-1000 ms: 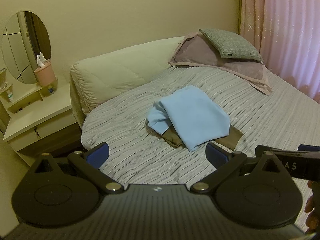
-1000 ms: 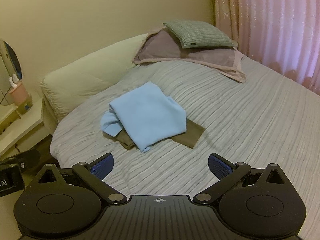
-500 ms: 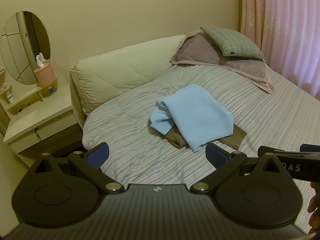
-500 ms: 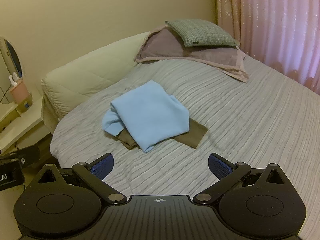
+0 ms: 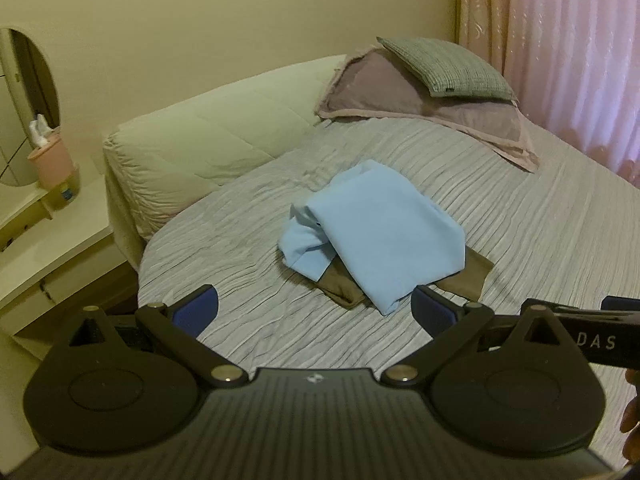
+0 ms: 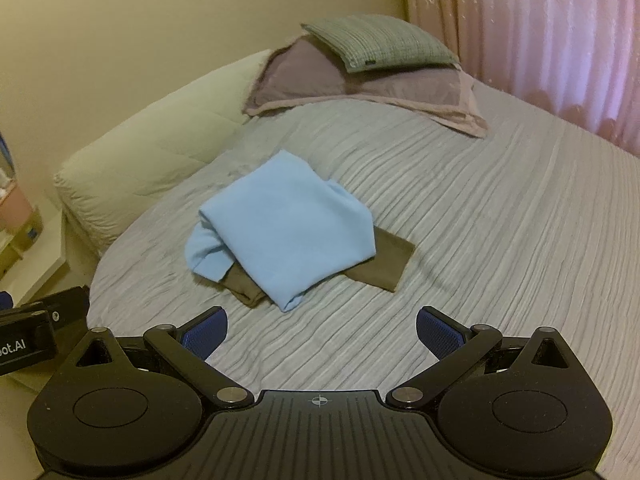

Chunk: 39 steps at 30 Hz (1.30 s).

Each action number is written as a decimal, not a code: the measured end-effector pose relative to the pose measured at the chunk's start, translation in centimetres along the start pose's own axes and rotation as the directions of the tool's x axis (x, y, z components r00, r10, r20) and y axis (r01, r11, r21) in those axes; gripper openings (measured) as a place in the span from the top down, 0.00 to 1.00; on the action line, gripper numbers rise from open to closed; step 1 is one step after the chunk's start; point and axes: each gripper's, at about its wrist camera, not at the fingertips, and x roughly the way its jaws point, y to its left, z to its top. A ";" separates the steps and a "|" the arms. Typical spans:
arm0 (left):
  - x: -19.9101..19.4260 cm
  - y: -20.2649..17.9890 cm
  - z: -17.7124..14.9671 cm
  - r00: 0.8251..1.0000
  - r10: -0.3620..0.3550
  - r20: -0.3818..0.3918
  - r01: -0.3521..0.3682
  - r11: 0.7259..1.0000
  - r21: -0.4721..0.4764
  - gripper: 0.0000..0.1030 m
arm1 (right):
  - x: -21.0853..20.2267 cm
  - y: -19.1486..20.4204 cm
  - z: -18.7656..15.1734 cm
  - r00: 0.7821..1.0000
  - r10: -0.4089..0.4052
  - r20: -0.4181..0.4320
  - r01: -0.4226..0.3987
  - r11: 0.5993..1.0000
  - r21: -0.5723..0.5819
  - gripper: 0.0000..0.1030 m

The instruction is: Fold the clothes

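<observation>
We list: light blue garment (image 6: 288, 224), soft matt cloth, smooth. Brown garment (image 6: 384, 260) beneath it, matt cloth with a flatter weave. Bed cover (image 6: 500, 220), grey cloth, ribbed and crinkled. Headboard (image 5: 208, 140), cream quilted padding, matt. Green pillow (image 6: 380, 40), coarse woven cloth; mauve pillow (image 6: 400, 88), smooth cloth with a frayed edge. Curtain (image 6: 540, 28), thin pink cloth, faintly sheeny. Left gripper (image 5: 316, 310) and right gripper (image 6: 322, 330), matt black plastic, metal rivets, blue textured pads (image 6: 438, 334).
</observation>
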 end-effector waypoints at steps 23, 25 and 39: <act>17.9 0.3 6.3 0.984 -0.143 -0.103 0.156 0.980 0.125 0.05 | 12.2 -3.2 4.1 0.998 0.049 0.029 -0.055 0.963 0.264 0.00; 19.8 0.1 7.0 0.982 -0.158 -0.107 0.172 0.975 0.144 0.06 | 13.7 -3.7 4.7 0.998 0.060 0.029 -0.065 0.956 0.287 0.00; 33.9 -1.4 12.3 0.963 -0.212 -0.164 0.250 0.934 0.256 0.07 | 24.5 -6.0 7.9 0.999 0.041 0.020 -0.046 0.936 0.349 0.12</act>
